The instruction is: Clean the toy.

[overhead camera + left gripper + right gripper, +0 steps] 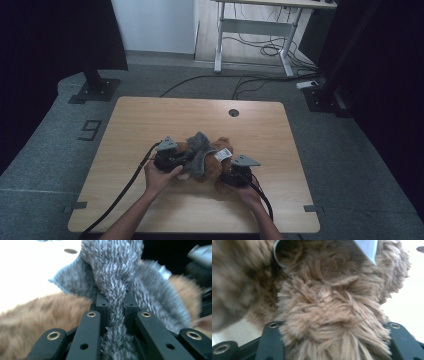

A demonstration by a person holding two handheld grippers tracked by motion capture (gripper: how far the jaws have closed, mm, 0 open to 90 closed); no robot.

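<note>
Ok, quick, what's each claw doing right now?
Left claw: closed on the grey knit scarf.
Right claw: jaws wide apart around the brown plush toy; grip cannot be told.

Bare tabletop point(150, 120) lies open all around; the brown plush toy point(216, 167) and its grey scarf point(199, 150) block the middle.

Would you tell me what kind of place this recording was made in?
Probably a lab or recording studio: a bare wooden table on grey carpet, black stands at the sides, and loose cables under a desk behind.
</note>
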